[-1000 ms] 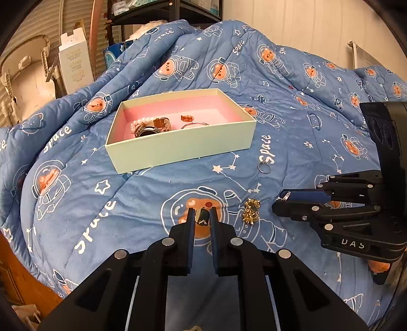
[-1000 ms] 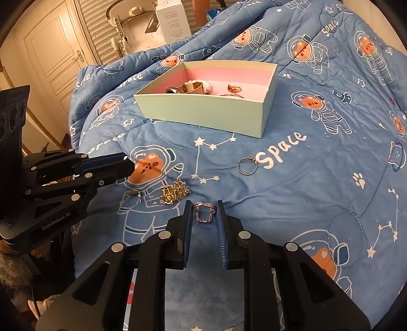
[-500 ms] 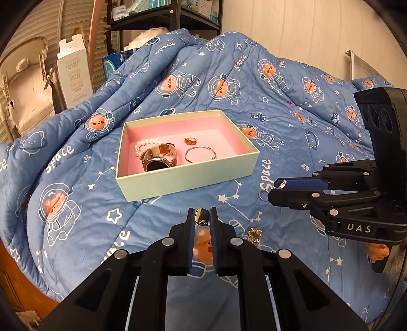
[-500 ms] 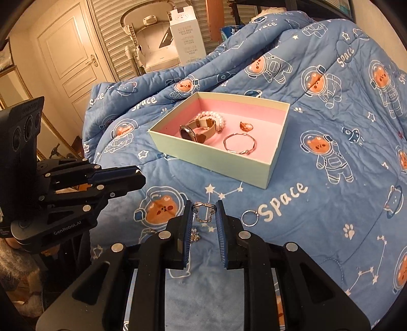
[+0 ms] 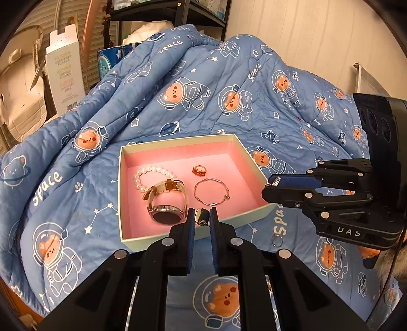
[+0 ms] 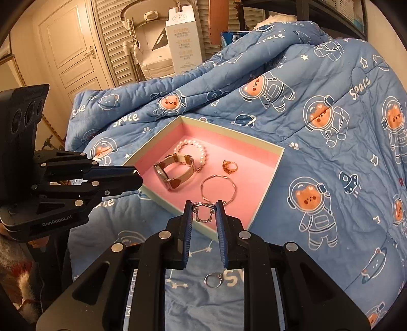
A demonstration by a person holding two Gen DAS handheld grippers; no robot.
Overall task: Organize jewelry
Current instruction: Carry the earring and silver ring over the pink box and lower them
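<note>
Already the pink-lined box holds a watch, pearl bracelet, bangle and ring, while the left gripper pinches a gold earring and the right gripper clamps a silver ring over its near edge, a loop left on the bed.

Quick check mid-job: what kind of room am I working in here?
Most likely a bedroom: the jewelry box sits on a bed's space-bear quilt, with a panelled door and storage shelves behind.
</note>
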